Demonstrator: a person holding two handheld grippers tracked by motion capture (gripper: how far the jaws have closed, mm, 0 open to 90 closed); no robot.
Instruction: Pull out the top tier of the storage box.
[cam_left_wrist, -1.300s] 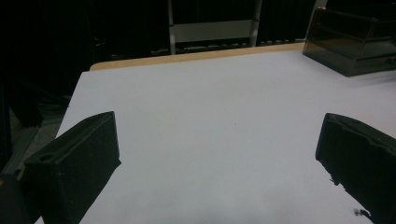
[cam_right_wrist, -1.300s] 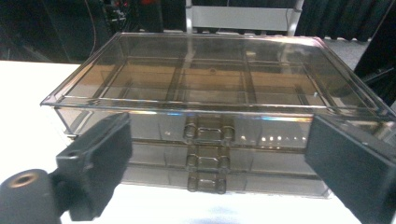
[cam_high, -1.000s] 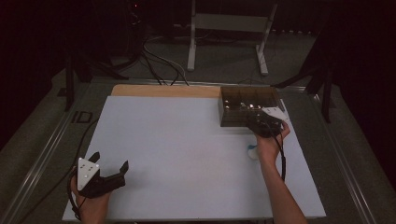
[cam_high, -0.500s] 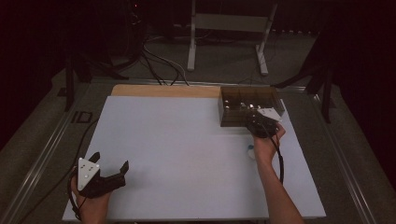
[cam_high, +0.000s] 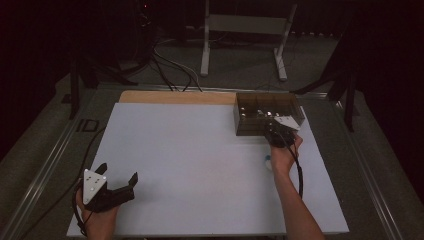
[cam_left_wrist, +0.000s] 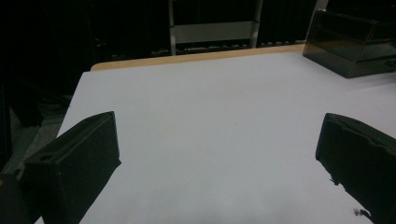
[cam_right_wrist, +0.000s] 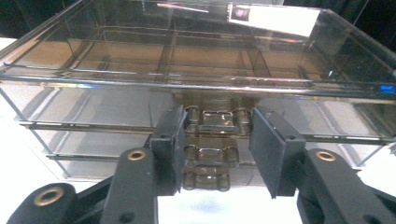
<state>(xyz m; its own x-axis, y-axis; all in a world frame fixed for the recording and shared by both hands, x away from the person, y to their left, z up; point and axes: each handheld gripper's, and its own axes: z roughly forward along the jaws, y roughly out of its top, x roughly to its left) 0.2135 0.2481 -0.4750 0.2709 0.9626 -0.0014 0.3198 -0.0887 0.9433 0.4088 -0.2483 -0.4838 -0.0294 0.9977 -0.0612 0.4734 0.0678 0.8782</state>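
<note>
A smoky clear plastic compartment box (cam_high: 250, 127) stands at the back right of the white board (cam_high: 200, 150). My right gripper (cam_high: 274, 134) is at its front wall. In the right gripper view its jaws (cam_right_wrist: 217, 140) stand on either side of the box's front latch (cam_right_wrist: 218, 120) and have just been closing. The latch is between the pads, which sit close to its sides without clearly pressing. The box (cam_right_wrist: 93, 107) has its lid down. My left gripper (cam_high: 118, 173) rests near the board's front left corner, open and with nothing in it (cam_left_wrist: 217, 154).
A small pale blue thing (cam_high: 268, 161) lies on the board just left of the right wrist. A wooden strip (cam_high: 175, 97) borders the board's far edge. Cables and a metal stand (cam_high: 240, 40) are on the floor beyond the table.
The right hand has shifted slightly left along the box's front, bringing its gripper to the latch. The left gripper has not moved.
</note>
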